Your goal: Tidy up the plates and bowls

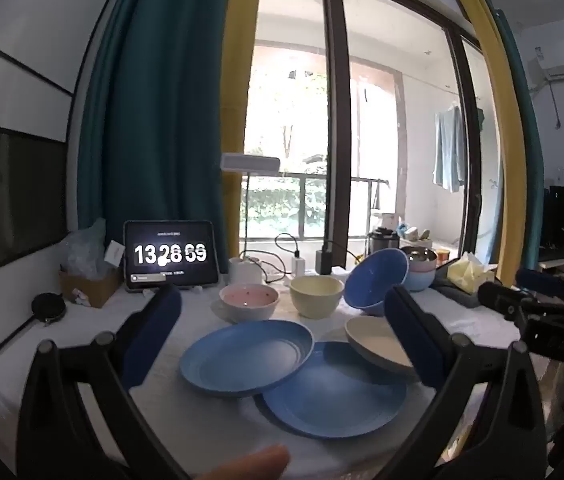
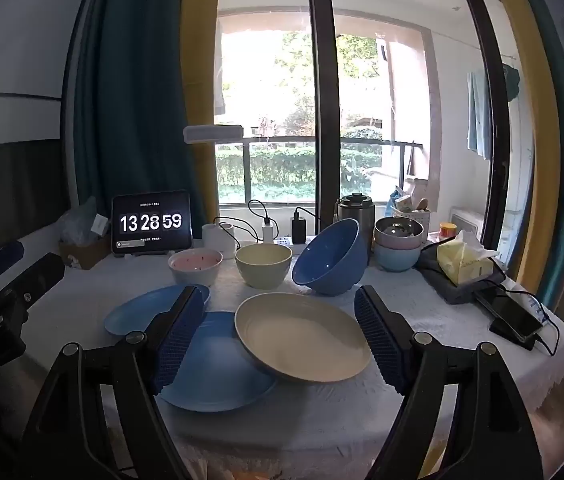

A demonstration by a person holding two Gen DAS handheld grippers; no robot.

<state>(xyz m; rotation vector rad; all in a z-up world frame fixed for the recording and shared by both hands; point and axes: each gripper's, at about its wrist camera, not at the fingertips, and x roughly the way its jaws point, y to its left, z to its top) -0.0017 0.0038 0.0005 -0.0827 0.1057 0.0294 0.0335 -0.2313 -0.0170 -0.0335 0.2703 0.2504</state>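
Note:
On the white-clothed table (image 2: 314, 416) lie a light blue plate (image 1: 245, 356), a darker blue plate (image 1: 334, 396) partly under it, and a cream plate (image 2: 302, 336) resting tilted on the darker plate's edge. Behind them stand a pink bowl (image 2: 195, 266), a cream bowl (image 2: 263, 264) and a blue bowl (image 2: 330, 258) tipped on its side. A stack of bowls (image 2: 398, 244) stands further right. My left gripper (image 1: 282, 336) hovers open over the blue plates, holding nothing. My right gripper (image 2: 279, 336) is open too, with the cream plate framed between its fingers, untouched.
A tablet showing a clock (image 1: 169, 256), a cardboard box (image 1: 85, 284), chargers with cables (image 2: 282, 228) and a dark jug (image 2: 356, 216) line the table's back. A tissue box (image 2: 464, 264) and a phone (image 2: 514, 316) sit at the right. A fingertip (image 1: 249, 464) shows at the bottom.

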